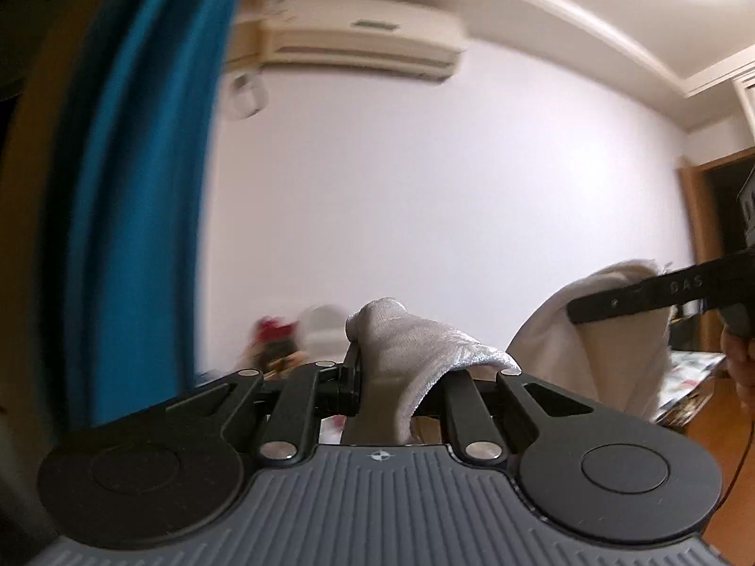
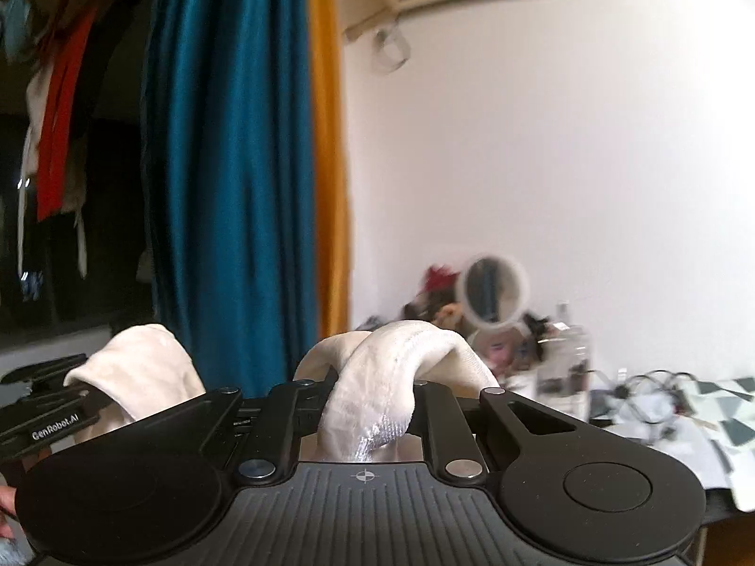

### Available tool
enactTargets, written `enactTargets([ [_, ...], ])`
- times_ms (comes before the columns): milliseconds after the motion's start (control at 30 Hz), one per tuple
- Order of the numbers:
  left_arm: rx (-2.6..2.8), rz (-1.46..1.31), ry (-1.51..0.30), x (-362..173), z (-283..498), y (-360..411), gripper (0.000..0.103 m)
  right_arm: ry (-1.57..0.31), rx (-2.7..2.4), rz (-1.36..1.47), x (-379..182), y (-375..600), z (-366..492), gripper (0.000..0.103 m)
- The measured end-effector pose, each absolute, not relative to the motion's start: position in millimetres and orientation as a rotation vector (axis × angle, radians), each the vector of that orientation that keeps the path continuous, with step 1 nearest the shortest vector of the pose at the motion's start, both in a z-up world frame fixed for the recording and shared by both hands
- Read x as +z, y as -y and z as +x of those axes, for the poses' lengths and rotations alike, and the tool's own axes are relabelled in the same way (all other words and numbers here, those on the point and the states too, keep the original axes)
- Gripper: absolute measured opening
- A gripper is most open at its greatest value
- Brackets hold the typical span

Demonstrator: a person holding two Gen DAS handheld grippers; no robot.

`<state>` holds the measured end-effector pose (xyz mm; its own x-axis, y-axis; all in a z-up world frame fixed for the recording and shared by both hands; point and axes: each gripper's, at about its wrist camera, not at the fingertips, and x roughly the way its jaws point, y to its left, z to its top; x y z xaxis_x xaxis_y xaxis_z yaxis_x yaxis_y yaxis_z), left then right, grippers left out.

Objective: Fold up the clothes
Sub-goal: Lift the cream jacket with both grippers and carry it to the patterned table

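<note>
The white garment [image 1: 415, 349] is held up in the air between the two grippers, a bunch of its soft, fleecy cloth caught in each. In the left wrist view the left gripper [image 1: 377, 368] has its jaws nearly closed on a fold that humps up over the fingers and drapes to the right. At the right edge of that view the right gripper [image 1: 660, 290] pinches another bunch of the same cloth, which hangs below it.

In the right wrist view the right gripper [image 2: 373, 391] is likewise almost closed, with a thick roll of the cloth pushed up between its fingers and spilling down toward the camera. The left gripper [image 2: 52, 391] shows at the left edge, cloth bunched at its tip.

Both grippers point level toward a pale wall [image 1: 424, 165]. A blue curtain [image 2: 226, 141] hangs at left, an air conditioner [image 1: 358, 47] sits high on the wall, and a round mirror [image 2: 493, 290] stands on a cluttered table [image 2: 684, 405] at far right.
</note>
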<state>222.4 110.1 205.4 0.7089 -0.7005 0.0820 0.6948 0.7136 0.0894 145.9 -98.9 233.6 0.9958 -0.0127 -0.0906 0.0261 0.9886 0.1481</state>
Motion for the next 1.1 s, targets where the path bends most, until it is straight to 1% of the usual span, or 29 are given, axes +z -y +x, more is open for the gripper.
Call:
enactTargets([
  [167,-0.822,-0.007,0.144,212,158,4,0.013,-0.048,-0.069,0.127,240,178,38,0.012],
  [300,-0.884,-0.039,0.125,208,107,96,0.013,-0.046,-0.139,0.117,248,246,-48,0.012],
  [467,-1.003,-0.104,0.072,197,61,183,0.013,-0.064,-0.275,0.102,254,319,-126,0.012],
  [533,-1.05,-0.12,0.054,189,50,201,0.013,-0.07,-0.325,0.09,256,344,-150,0.012],
  [700,-1.178,-0.074,0.094,187,29,276,0.013,-0.085,-0.441,0.065,260,403,-184,0.012],
  [833,-1.249,-0.105,0.094,180,36,335,0.014,-0.088,-0.54,0.083,255,458,-197,0.012],
  [967,-1.234,-0.095,0.095,176,62,393,0.013,-0.106,-0.635,0.125,229,530,-197,0.012],
  [1100,-1.258,-0.1,0.144,175,80,451,0.013,-0.1,-0.75,0.17,207,619,-204,0.012],
])
